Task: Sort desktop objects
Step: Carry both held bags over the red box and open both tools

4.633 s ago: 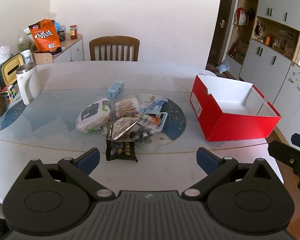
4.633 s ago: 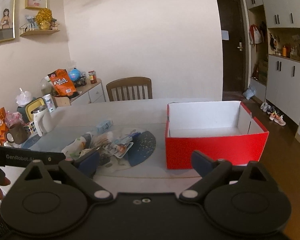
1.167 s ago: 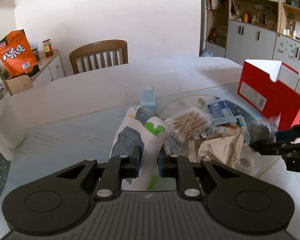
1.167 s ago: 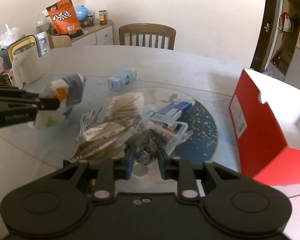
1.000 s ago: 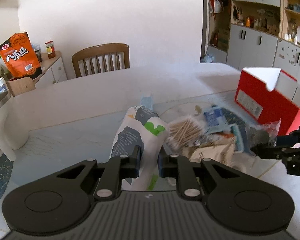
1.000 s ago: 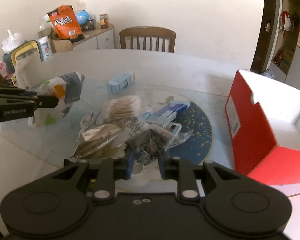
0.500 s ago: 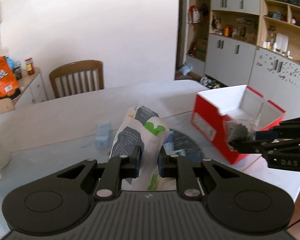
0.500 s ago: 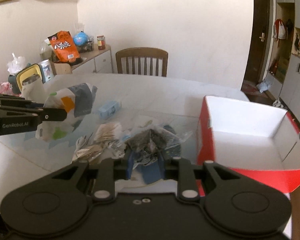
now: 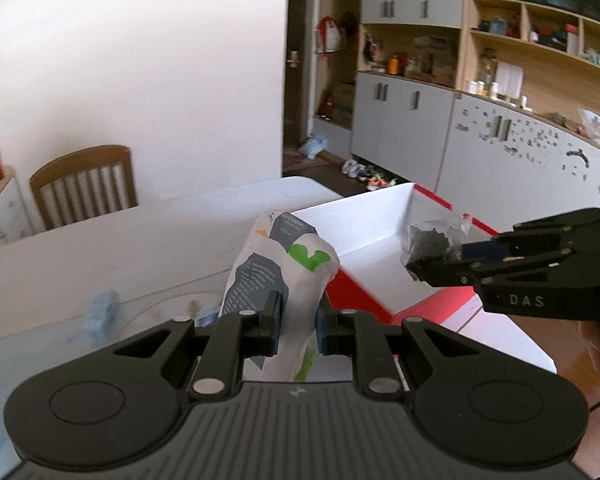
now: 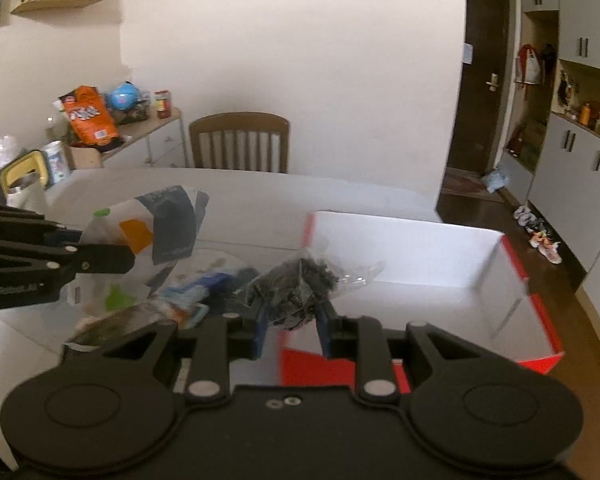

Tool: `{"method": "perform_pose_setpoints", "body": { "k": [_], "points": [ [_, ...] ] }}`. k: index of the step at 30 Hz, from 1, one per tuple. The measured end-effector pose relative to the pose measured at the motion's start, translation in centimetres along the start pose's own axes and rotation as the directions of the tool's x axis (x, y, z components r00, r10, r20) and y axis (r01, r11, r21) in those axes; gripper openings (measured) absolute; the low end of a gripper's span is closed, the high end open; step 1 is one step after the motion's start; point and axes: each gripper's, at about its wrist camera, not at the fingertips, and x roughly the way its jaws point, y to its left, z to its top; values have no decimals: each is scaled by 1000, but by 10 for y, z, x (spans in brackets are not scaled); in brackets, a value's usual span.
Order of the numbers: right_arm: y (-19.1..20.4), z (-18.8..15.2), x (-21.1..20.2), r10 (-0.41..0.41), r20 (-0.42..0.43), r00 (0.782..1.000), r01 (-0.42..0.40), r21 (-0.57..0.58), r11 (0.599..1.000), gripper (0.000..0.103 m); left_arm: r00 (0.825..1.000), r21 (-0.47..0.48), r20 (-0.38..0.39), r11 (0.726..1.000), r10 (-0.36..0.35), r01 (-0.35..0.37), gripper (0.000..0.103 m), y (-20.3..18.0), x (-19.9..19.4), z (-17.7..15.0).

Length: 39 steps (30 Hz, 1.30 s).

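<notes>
Right now you carry a load in each hand, and the coming move turns on how each one lies from the red box (image 10: pixel 512 280). Your right gripper (image 10: pixel 290 330) has its fingers pinching a clear bag of dark bits (image 10: pixel 300 284), which sticks out toward 12 o'clock; in the right wrist view the open white floor of the box spreads from 12 round to 3 o'clock just past the bag, so the bag looks level with the near rim, at or just short of it. In the left wrist view that bag (image 9: pixel 434 246) hangs over the box interior at about 3 o'clock. Your right hand is, I judge, the nearer one to a drop.

Your left gripper (image 9: pixel 296 326) has its fingers pressed onto a white pouch with grey and green print (image 9: pixel 282 268), long axis upright and tilted a little to 1 o'clock. The box (image 9: pixel 364 232) lies behind it from 12 to 3 o'clock, with the red corner just right of the pouch, so this load probably still sits short of the opening.

Hard to make out: the pouch hides the box's near left corner; blur smears the remaining pile (image 10: pixel 188 300) on the counter (image 10: pixel 240 200) into shapes you cannot name; both gripper bodies cut off the counter edge below. Height above the box floor cannot be read.
</notes>
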Motion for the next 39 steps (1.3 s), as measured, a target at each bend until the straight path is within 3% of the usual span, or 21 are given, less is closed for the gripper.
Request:
{"method": "perform_pose_setpoints", "body": {
  "k": [12, 20, 28, 39],
  "points": [
    [-74, -12, 10, -73, -32, 997, 74, 35, 997, 25, 994, 86, -24, 990, -107, 109, 16, -69, 67, 40],
    [-108, -20, 26, -112, -56, 992, 114, 38, 993, 25, 986, 157, -59, 973, -159, 166, 16, -96, 117, 57],
    [-138, -17, 59, -91, -124, 988, 94, 22, 995, 25, 982, 192, -153, 971, -115, 143, 16, -103, 175, 58],
    [-161, -10, 109, -26, -312, 950, 24, -10, 1000, 26, 937, 267, -334, 943, -104, 200, 16, -105, 222, 52]
  ]
}}
